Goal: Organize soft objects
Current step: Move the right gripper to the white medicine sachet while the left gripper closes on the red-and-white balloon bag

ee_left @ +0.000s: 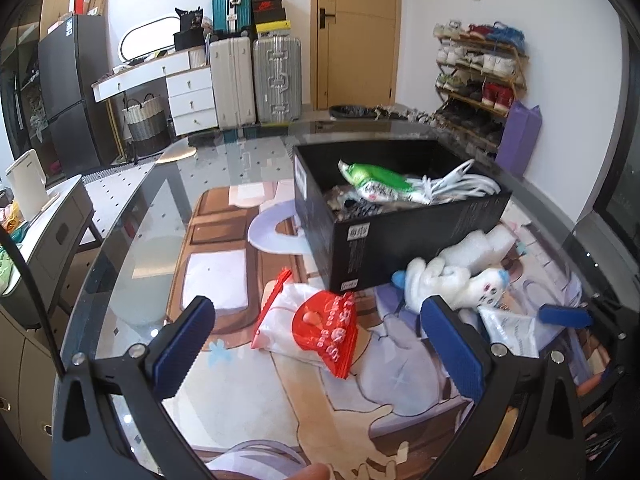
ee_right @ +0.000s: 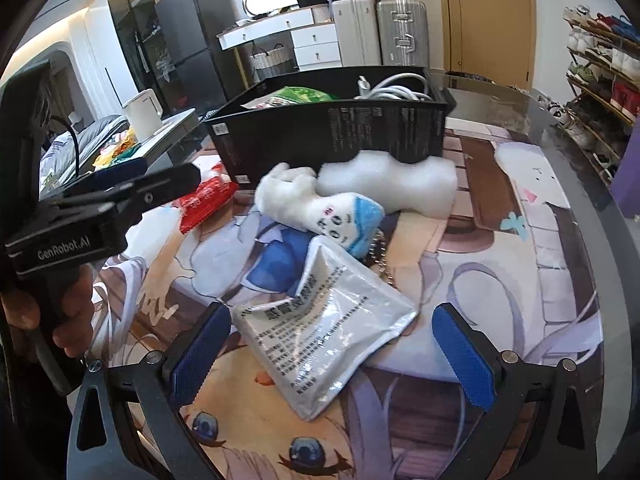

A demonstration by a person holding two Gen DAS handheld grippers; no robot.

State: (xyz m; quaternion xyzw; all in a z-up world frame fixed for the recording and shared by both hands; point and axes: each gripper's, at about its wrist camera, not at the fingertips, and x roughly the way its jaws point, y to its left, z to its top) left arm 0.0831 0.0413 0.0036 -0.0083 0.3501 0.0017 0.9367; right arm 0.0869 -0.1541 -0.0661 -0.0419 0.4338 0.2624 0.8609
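Note:
A black box [ee_left: 400, 232] stands on the cartoon mat and holds a green packet [ee_left: 376, 180] and white cables [ee_left: 452, 188]. In front of it lies a red-and-white bag [ee_left: 316, 328], framed by the wide-apart fingers of my open left gripper [ee_left: 320, 348]. A white plush toy [ee_right: 320, 204] with a blue end and a white foam block [ee_right: 392, 184] rest against the box [ee_right: 328, 132]. A silver printed pouch [ee_right: 320, 328] lies flat between the fingers of my open right gripper [ee_right: 332, 354], untouched. The red bag [ee_right: 204, 200] shows at the left.
A hand [ee_right: 56, 312] holds the left gripper's handle at the left of the right wrist view. The glass table's edge [ee_left: 120, 240] curves to the left and far side. Beyond stand suitcases [ee_left: 256, 76], a white dresser [ee_left: 188, 92], a wooden door [ee_left: 356, 32] and a shoe rack [ee_left: 480, 68].

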